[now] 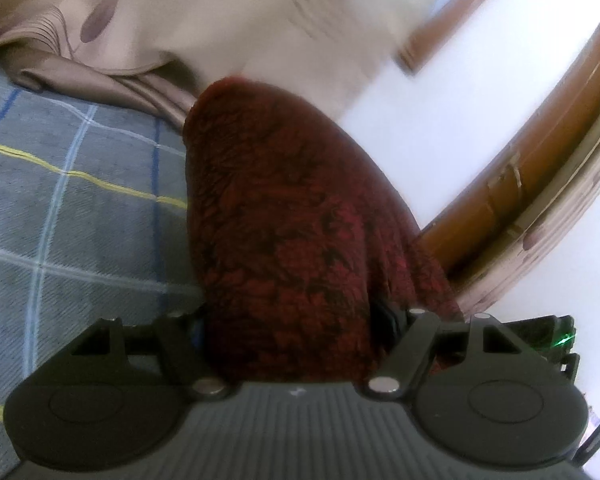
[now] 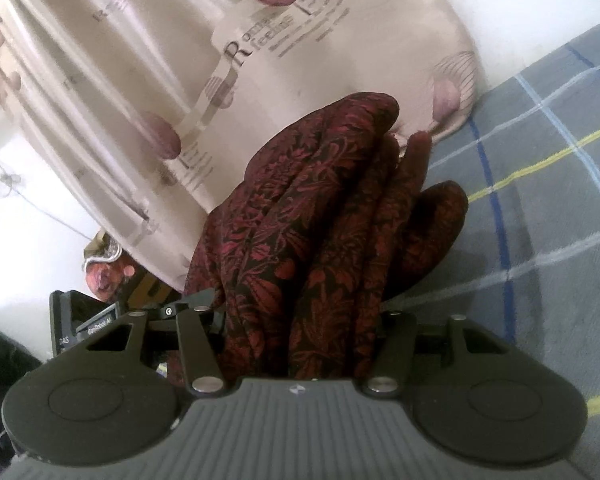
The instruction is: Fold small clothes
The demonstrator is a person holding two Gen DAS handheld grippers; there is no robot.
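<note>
A dark red garment with a black floral print (image 1: 284, 208) hangs in bunched folds between both grippers, lifted above the bed. In the left wrist view it fills the gap of my left gripper (image 1: 288, 320) and hides both fingers; the jaws grip it. In the right wrist view the same garment (image 2: 312, 208) drapes in several pleats through my right gripper (image 2: 300, 320), whose jaws hold it, fingers covered. The two grippers are close side by side: the other gripper's black body shows at the right edge (image 1: 556, 340) and at the left edge (image 2: 88, 320).
A grey plaid bed sheet (image 1: 80, 200) (image 2: 540, 200) lies under the garment. A beige printed quilt (image 1: 160, 12) (image 2: 180, 60) is heaped at the far side. A wooden frame (image 1: 540, 180) and a white wall stand beyond the bed.
</note>
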